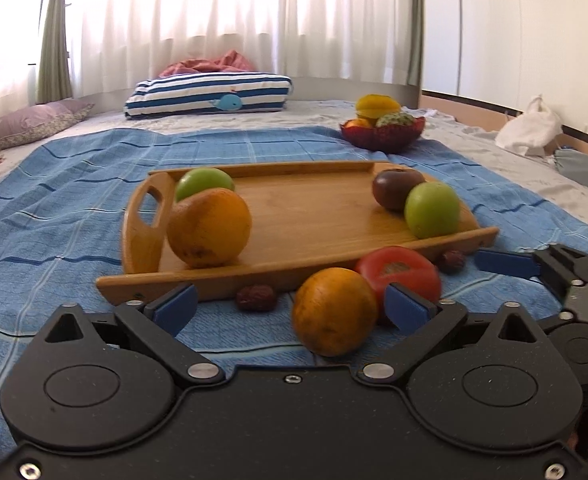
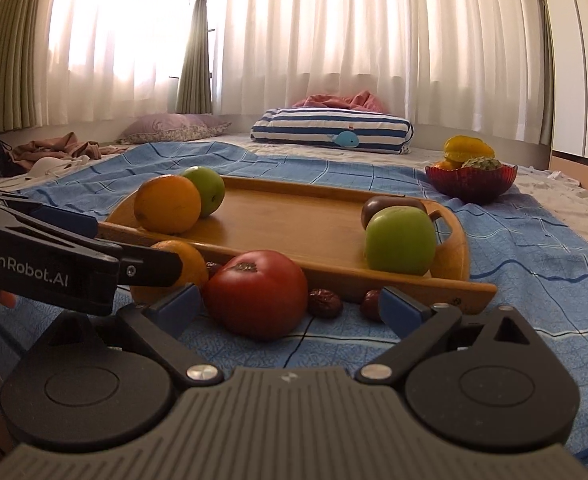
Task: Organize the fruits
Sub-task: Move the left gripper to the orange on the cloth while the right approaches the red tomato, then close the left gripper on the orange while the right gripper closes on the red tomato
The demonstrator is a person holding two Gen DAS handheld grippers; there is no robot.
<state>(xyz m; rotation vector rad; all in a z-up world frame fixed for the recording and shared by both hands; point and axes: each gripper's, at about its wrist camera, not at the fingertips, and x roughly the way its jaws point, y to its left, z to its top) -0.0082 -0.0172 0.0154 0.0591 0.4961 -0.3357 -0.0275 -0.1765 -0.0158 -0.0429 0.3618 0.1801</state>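
Observation:
A wooden tray lies on a blue cloth. On it are an orange, two green apples and a dark purple fruit. In front of the tray lie a loose orange, a red tomato and two dried dates. My left gripper is open, with the loose orange between its fingers. My right gripper is open, its fingers on either side of the tomato.
A red bowl of mixed fruit stands behind the tray at the right. A striped pillow and a purple pillow lie at the far end of the bed. A white bag sits at the right edge.

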